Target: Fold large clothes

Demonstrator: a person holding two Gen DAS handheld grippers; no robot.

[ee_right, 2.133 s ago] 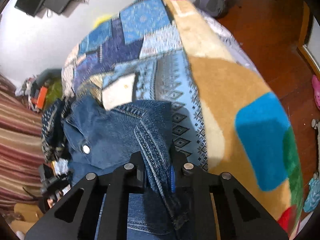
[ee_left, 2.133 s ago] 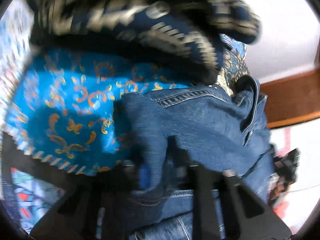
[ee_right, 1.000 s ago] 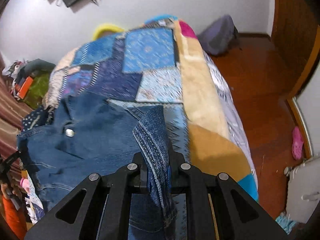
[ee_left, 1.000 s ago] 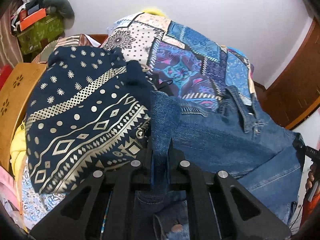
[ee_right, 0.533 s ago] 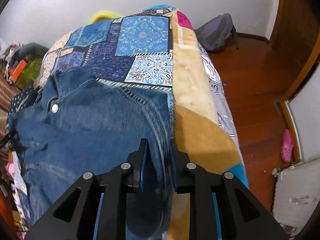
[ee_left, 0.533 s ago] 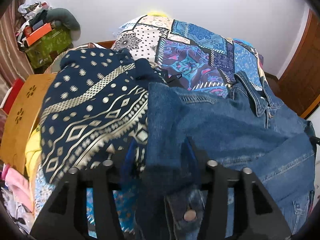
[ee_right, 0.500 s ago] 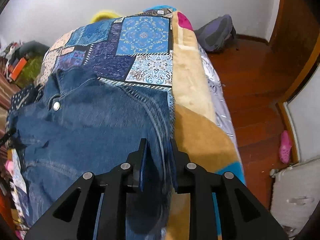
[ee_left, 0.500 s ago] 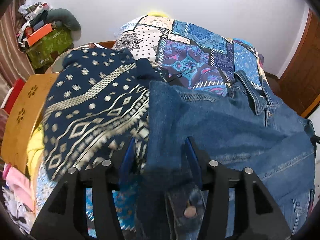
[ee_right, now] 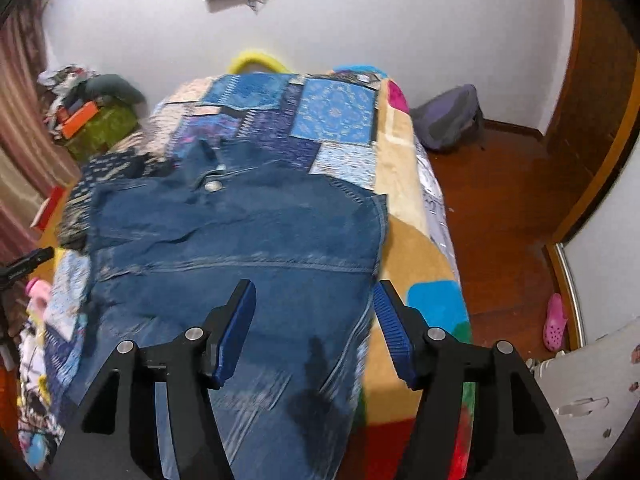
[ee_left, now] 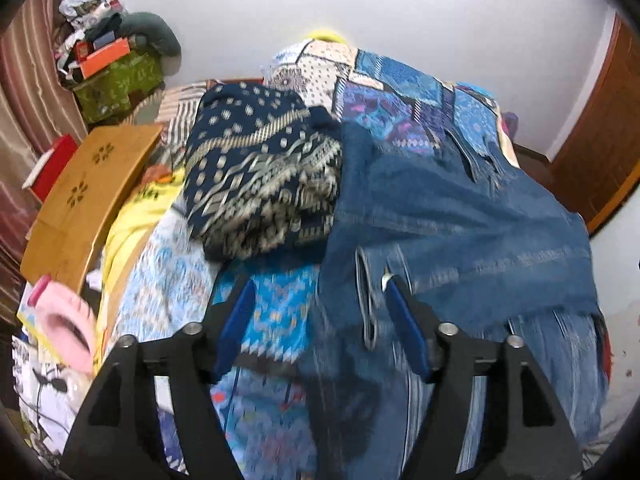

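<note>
both grippers have let go. your left gripper (ee_left: 316,308) had the denim jacket (ee_left: 452,216) pinched a second ago; now its jaws are opening, nothing pressed between them, the jacket's near edge just under and beside the right-hand pad. same for your right gripper (ee_right: 314,312) — jaws opening, jacket (ee_right: 240,232) lying below the gap, not clamped.

jacket sits flat on the bed (ee_right: 412,248), over the patchwork blanket, collar and button at the far end, back panel spread toward you. its left edge butts against the folded navy patterned cloth (ee_left: 260,168); right edge runs close to the bed's side.

reading — that was a lay-down, and both hands have pulled back from it. fold itself looks not yet started, or only at the first stage; near hem is blurred, can't tell if it's doubled.

next you'd likely regrip a side or sleeve and bring it across. watch the navy cloth — easy to snag it with the left jaws.
</note>
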